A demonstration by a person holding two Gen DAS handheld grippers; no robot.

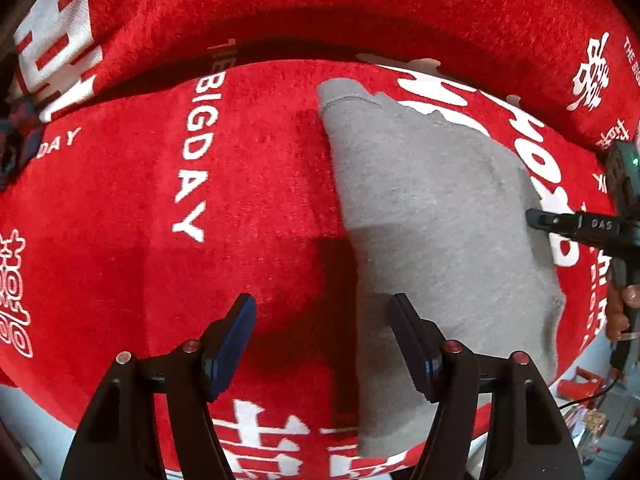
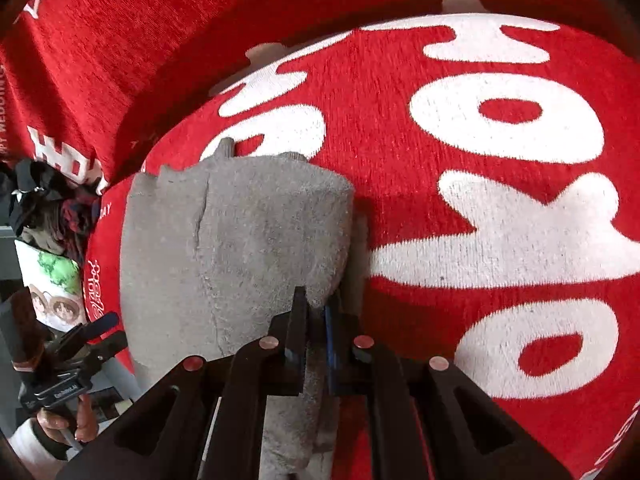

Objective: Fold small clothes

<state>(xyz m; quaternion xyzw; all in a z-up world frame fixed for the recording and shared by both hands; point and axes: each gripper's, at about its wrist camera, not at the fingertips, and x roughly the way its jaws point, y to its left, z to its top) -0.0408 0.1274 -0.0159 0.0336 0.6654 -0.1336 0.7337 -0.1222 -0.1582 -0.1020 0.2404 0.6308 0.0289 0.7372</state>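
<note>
A small grey garment lies folded on a red cushion with white lettering. My left gripper is open and empty, hovering above the garment's near left edge. My right gripper is shut on the right edge of the grey garment, with cloth pinched between the fingers. The right gripper also shows at the right of the left wrist view, at the garment's far edge. The left gripper appears at the lower left of the right wrist view.
A red backrest cushion rises behind the seat. A pile of dark clothes and a printed white-and-green item lie at the left. Clutter and a cable sit below the cushion's right edge.
</note>
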